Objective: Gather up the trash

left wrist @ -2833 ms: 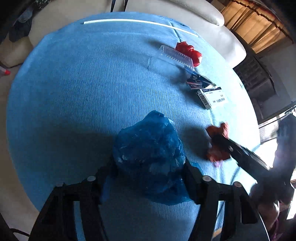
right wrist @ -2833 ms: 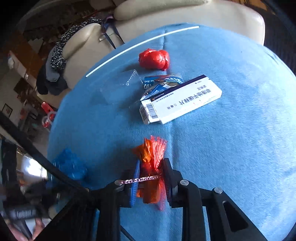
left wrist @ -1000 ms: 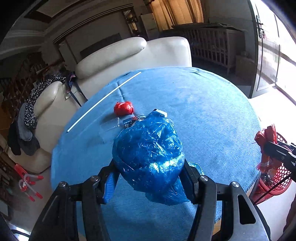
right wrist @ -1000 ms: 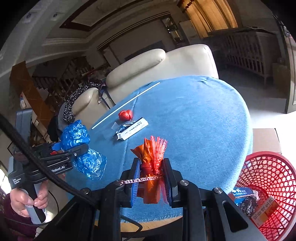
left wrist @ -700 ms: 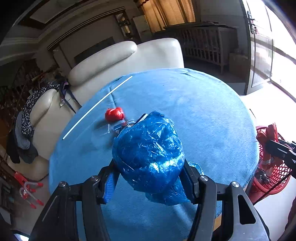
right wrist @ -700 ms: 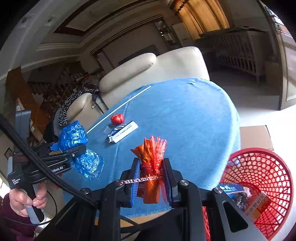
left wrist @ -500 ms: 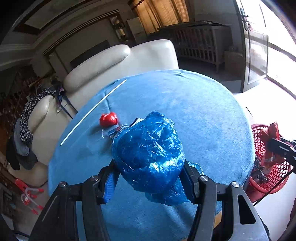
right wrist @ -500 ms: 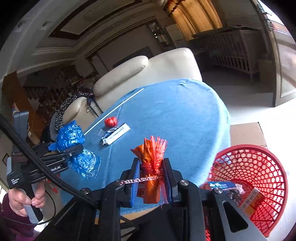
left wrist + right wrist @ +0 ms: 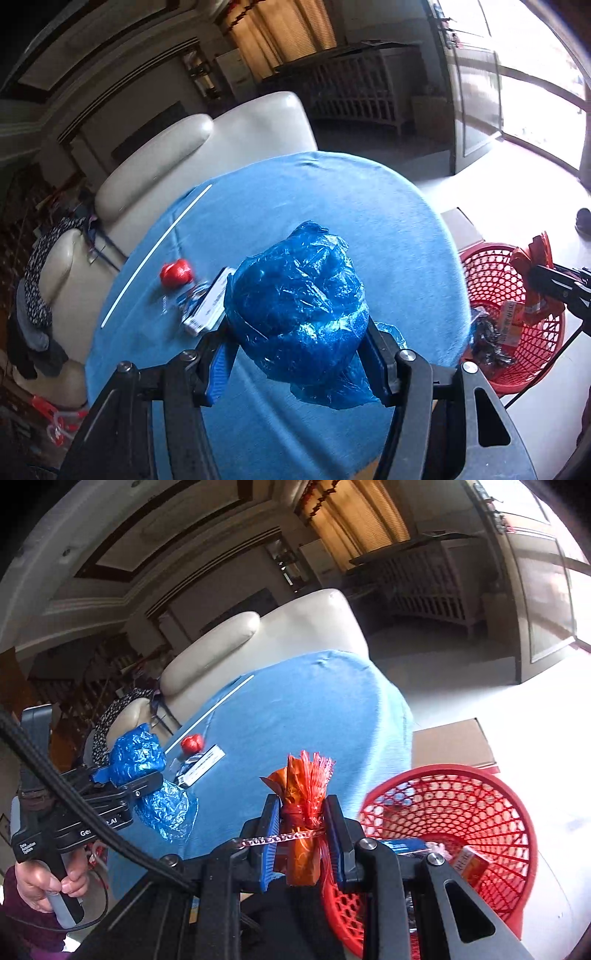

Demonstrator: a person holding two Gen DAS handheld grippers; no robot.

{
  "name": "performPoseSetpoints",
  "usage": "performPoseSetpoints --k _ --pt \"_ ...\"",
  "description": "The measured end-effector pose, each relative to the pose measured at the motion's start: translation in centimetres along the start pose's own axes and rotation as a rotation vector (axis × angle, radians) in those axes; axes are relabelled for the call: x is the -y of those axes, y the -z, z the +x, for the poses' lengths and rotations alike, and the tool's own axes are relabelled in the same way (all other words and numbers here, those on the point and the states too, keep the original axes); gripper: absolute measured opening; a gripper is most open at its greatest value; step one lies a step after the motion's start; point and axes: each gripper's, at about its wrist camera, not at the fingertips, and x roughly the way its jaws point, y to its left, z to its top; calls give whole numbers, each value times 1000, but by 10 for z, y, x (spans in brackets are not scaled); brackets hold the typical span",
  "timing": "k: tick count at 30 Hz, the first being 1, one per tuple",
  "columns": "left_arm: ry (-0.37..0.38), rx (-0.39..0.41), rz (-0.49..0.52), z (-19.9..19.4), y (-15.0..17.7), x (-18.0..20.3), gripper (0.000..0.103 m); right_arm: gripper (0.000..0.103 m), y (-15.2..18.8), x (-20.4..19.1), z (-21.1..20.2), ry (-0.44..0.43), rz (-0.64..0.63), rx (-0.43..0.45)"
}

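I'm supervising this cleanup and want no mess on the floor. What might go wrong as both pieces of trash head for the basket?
1. The orange net wrapper, held by the right gripper, sits near the rim of the red basket; released here, it may fall outside.
2. The blue plastic bag bulges past the left gripper with a loose tail hanging, so it might slip or snag the rim.

a home living room (cream leather sofa [image 9: 207, 147], curtained window [image 9: 288, 26], blue-clothed round table [image 9: 332, 206]).
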Motion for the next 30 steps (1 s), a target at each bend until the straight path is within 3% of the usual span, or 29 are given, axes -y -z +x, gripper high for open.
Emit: performPoseSetpoints --k 19,30 --pt "113 7 144 16 -30 73 62 26 -5 61 -24 96 110 49" --pt "223 -26 192 30 -35 105 62 26 -5 92 -30 130 181 49"
